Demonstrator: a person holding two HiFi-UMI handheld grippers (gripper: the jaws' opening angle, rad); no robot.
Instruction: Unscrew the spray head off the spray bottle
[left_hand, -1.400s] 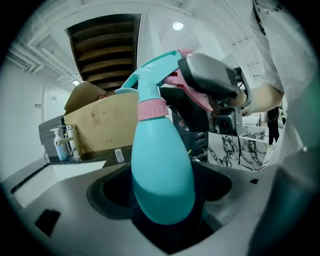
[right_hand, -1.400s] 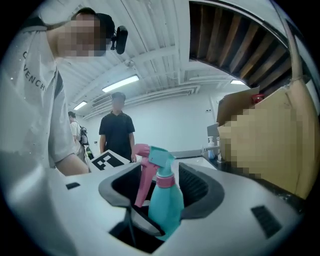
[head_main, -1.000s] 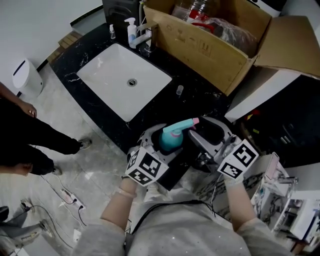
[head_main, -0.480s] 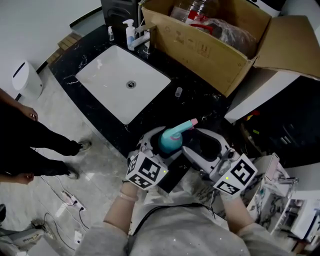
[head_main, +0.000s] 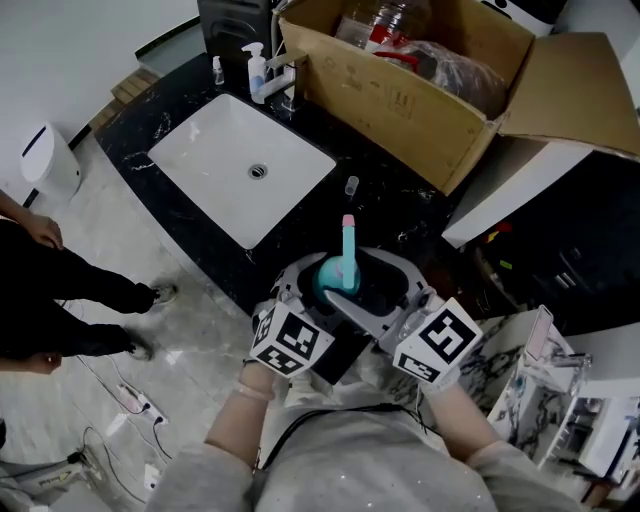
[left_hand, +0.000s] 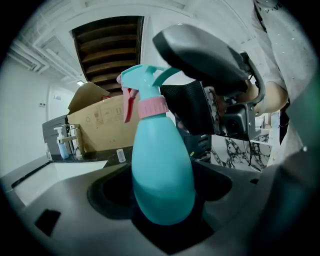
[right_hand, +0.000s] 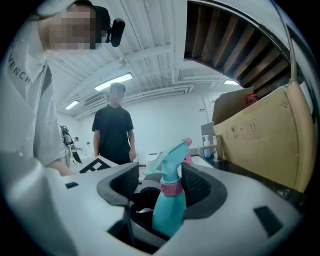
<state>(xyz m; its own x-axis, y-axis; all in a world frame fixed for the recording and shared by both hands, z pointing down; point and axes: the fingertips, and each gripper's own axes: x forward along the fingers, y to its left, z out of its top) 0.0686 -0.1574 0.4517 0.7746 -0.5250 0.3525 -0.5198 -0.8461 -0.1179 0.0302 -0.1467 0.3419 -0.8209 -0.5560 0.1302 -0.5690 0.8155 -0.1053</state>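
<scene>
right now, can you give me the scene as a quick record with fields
spray bottle: teal, upright, head on
spray head: teal with a pink collar, nozzle pointing away from the person
left hand-held gripper: shut on the bottle's body
right hand-held gripper: jaws opening, either side of the head, pads not pressing
counter: black, holds a white sink and a cardboard box
task state: head not yet off
</scene>
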